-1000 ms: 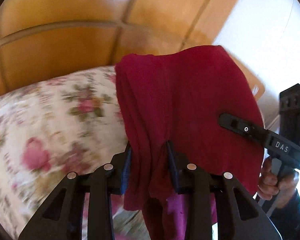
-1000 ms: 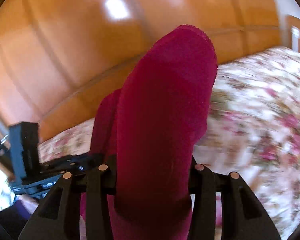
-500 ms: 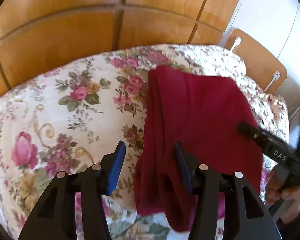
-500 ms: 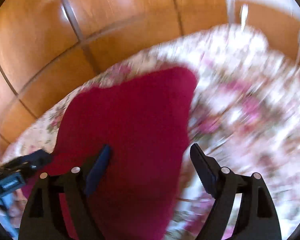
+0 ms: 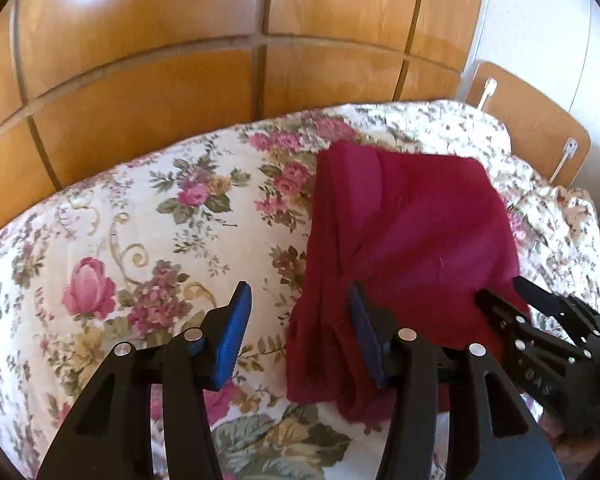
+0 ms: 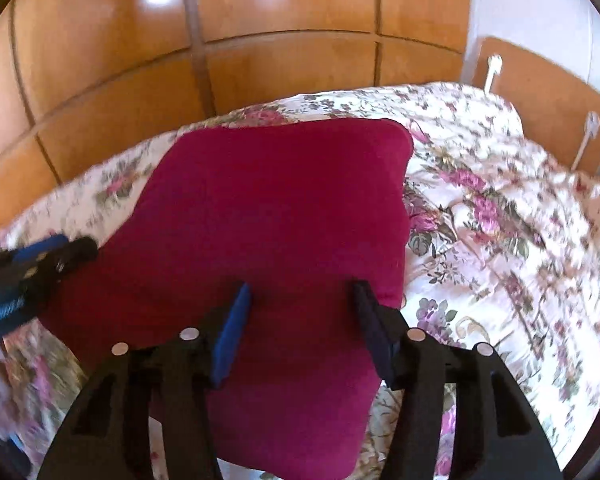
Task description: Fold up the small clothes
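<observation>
A dark red garment (image 5: pixel 404 236) lies folded on the floral bedspread (image 5: pixel 140 220); it also shows in the right wrist view (image 6: pixel 268 216). My left gripper (image 5: pixel 300 320) is open at the garment's left edge, with its right finger (image 5: pixel 364 336) over the cloth and nothing held. My right gripper (image 6: pixel 300 316) is open just above the garment's near part and holds nothing. The right gripper (image 5: pixel 540 320) shows at the garment's right edge in the left wrist view. The left gripper (image 6: pixel 32 268) shows at the garment's left in the right wrist view.
A wooden panelled wall (image 5: pixel 220 40) stands behind the bed. A wooden headboard (image 6: pixel 548 100) with white fittings is at the far right, next to a white wall (image 5: pixel 540 20). The bedspread (image 6: pixel 500 220) is rumpled to the right of the garment.
Both grippers lowered the red garment from the air onto the bed and opened, letting it go. The garment now lies flat.
</observation>
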`<move>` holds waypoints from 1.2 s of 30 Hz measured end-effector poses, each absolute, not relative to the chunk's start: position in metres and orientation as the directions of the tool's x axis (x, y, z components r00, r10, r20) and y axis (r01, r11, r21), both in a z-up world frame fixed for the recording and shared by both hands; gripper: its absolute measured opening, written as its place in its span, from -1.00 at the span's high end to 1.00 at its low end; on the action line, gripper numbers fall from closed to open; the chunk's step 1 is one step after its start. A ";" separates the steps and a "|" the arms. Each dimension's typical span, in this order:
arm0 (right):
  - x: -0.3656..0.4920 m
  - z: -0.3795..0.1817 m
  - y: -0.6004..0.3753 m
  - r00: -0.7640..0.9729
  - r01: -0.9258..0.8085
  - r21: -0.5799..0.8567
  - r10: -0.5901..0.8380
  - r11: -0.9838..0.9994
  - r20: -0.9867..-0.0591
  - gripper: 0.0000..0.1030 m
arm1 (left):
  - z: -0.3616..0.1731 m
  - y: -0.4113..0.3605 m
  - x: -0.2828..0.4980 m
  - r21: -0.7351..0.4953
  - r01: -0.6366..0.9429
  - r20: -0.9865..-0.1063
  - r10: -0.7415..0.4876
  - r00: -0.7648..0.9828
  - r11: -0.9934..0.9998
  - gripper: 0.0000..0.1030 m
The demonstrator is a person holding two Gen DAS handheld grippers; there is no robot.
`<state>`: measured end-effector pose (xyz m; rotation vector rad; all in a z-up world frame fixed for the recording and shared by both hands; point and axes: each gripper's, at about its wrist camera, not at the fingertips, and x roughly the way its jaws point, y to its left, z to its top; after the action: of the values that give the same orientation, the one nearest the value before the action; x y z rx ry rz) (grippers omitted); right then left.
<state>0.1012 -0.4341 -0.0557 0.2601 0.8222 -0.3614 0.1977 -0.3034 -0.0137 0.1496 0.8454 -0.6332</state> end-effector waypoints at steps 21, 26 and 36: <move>0.035 -0.005 -0.375 0.657 0.550 0.073 -0.377 0.832 -0.653 -0.95 | 0.031 -0.228 0.110 -0.077 0.486 -0.637 -0.418 0.648 0.871 -0.24; 0.021 -0.007 -0.356 0.643 0.567 0.063 -0.394 0.821 -0.657 -0.95 | 0.029 -0.213 0.096 -0.091 0.455 -0.634 -0.404 0.659 0.886 -0.42; 0.002 -0.005 -0.331 0.639 0.574 0.034 -0.422 0.818 -0.644 -0.95 | 0.028 -0.196 0.078 -0.082 0.436 -0.629 -0.386 0.675 0.896 -0.43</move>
<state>0.0025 -0.3311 -0.0051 0.2455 0.6668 -0.5748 0.0784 -0.1956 0.0281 0.0765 0.6890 -0.4625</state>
